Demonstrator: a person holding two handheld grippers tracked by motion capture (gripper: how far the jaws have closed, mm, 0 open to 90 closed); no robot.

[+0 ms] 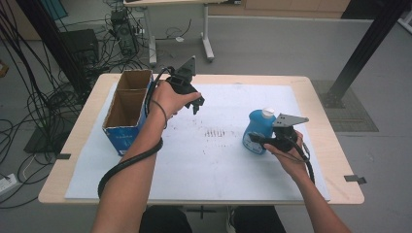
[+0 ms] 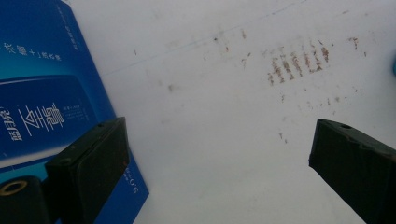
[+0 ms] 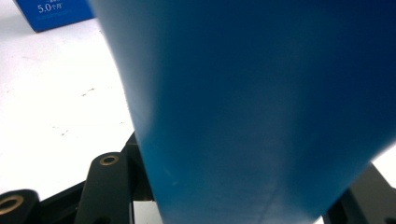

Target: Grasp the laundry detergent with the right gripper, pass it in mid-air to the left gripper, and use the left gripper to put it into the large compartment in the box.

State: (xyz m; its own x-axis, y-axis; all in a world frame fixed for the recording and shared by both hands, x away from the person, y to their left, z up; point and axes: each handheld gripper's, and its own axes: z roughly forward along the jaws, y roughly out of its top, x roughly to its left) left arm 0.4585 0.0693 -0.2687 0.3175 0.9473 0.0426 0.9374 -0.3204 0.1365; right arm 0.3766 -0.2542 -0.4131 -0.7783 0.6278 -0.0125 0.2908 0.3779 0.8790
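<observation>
A blue bottle (image 1: 258,127) with a white cap stands upright right of the middle of the white mat (image 1: 214,165). My right gripper (image 1: 257,141) is shut on its lower body; in the right gripper view the bottle (image 3: 261,93) rises close between the black fingers (image 3: 105,186). An open-topped blue cardboard box (image 1: 127,104) with a brown inside sits at the mat's left edge. My left gripper (image 1: 198,103) hovers just right of the box, open and holding nothing. In the left gripper view its tips (image 2: 219,154) stand wide apart over bare mat, beside the box's blue side (image 2: 42,93).
Brown smudge marks (image 1: 216,132) dot the mat's middle. The wooden table edge (image 1: 335,145) frames the mat. On the floor behind lie tangled cables (image 1: 43,97), another table's legs (image 1: 208,46) and a black post (image 1: 362,53) at the right.
</observation>
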